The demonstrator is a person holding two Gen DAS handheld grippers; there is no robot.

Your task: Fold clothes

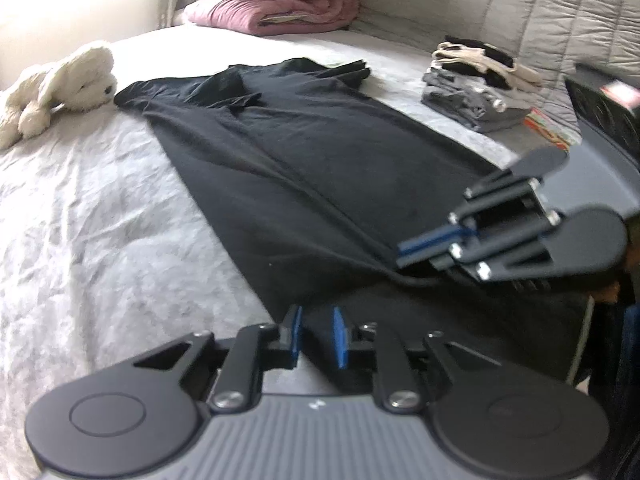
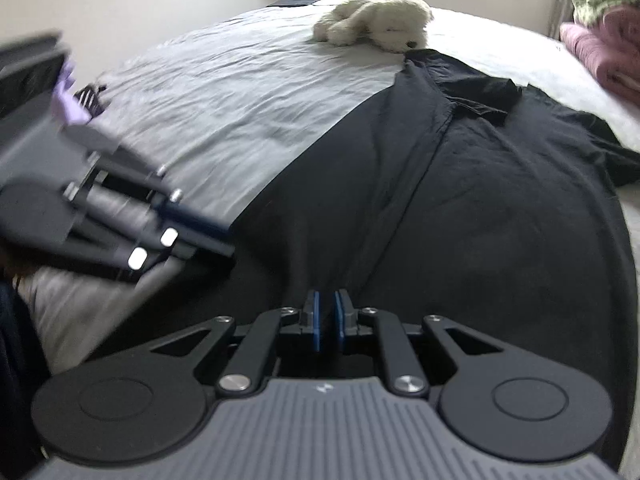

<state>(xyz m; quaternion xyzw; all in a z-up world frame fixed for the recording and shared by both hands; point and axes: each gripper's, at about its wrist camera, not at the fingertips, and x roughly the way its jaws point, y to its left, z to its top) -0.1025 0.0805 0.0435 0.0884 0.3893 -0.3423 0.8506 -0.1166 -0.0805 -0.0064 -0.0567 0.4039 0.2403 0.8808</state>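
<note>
A black shirt lies spread flat on the pale bed sheet, collar end far from me, hem end near. My left gripper is at the near left hem corner, its blue pads close together with black cloth between them. My right gripper comes in from the right and pinches the hem edge a little further along. In the right wrist view the right gripper has its pads nearly touching over the shirt. The left gripper appears blurred at that view's left.
A white plush toy lies beside the shirt's far shoulder. A stack of folded clothes sits at the back right, near a grey quilted backrest. A rolled pink blanket is at the bed's far end. Wrinkled bare sheet stretches left of the shirt.
</note>
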